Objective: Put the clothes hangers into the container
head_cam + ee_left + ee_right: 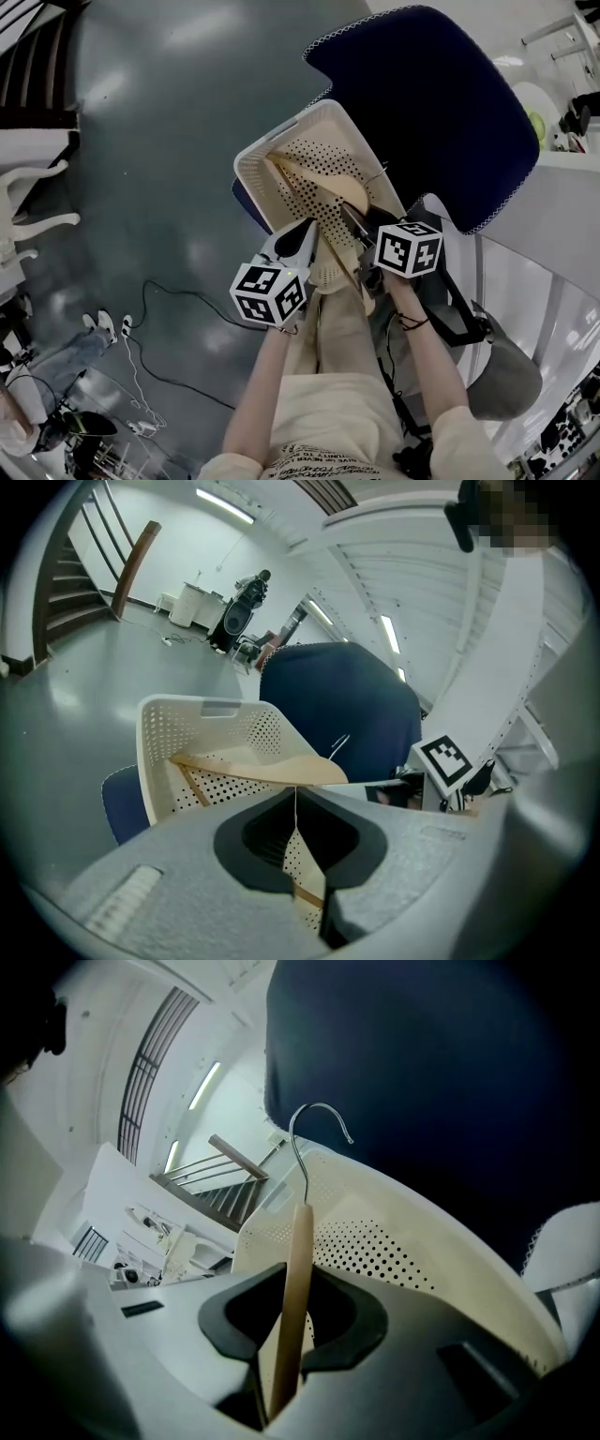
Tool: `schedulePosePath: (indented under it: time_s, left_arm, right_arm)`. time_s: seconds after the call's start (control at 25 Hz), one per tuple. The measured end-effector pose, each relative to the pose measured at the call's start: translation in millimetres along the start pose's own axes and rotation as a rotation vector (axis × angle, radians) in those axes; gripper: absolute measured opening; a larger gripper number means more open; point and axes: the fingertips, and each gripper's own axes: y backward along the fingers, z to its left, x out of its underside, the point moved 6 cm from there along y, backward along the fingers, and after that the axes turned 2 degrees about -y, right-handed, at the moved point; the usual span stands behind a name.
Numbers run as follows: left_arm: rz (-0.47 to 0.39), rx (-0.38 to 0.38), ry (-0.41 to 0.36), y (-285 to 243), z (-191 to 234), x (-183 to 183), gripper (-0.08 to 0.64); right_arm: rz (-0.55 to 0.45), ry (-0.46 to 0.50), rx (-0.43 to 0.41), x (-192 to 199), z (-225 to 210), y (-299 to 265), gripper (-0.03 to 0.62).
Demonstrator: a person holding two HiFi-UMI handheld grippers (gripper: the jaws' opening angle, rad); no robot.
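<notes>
A white perforated basket (246,178) stands tilted on a blue chair (441,103). Pale wooden hangers (309,187) lie inside it, and one of them (253,766) stretches across its opening. My right gripper (286,1354) is shut on a wooden hanger (294,1269), held edge-on over the basket wall (441,1251) with its metal hook (314,1119) pointing up toward the chair back. In the head view the right gripper (354,223) reaches into the near end of the basket. My left gripper (305,236) hovers beside it at the near rim, and its jaws (298,855) are together with nothing in them.
Cables (178,295) and a power strip (141,427) trail over the grey floor at the lower left. A white desk (562,216) stands at the right. A staircase (28,75) is at the upper left. The person's beige trousers (342,328) fill the space below the grippers.
</notes>
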Motion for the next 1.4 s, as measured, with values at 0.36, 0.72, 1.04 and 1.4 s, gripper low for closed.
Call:
schedulePosePath:
  time_s: [0.36, 0.72, 1.04, 1.4]
  left_arm:
    - [0.032, 0.025, -0.008, -6.1, 2.3, 2.7, 0.023]
    - [0.048, 0.037, -0.016, -12.7, 1.9, 4.9, 0.023]
    - [0.056, 0.038, -0.018, -14.3, 2.7, 6.3, 0.023]
    - [0.062, 0.037, -0.024, -15.2, -0.6, 9.0, 0.023]
  right_arm:
    - [0.021, -0.068, 0.064, 3.6, -14.0, -11.7, 0.066]
    - [0.053, -0.103, 0.092, 9.3, -24.7, -15.2, 0.146]
    - [0.025, -0.098, 0.124, 8.3, -27.8, -15.2, 0.208]
    - [-0.022, -0.092, 0.185, 7.2, -32.2, -5.7, 0.257]
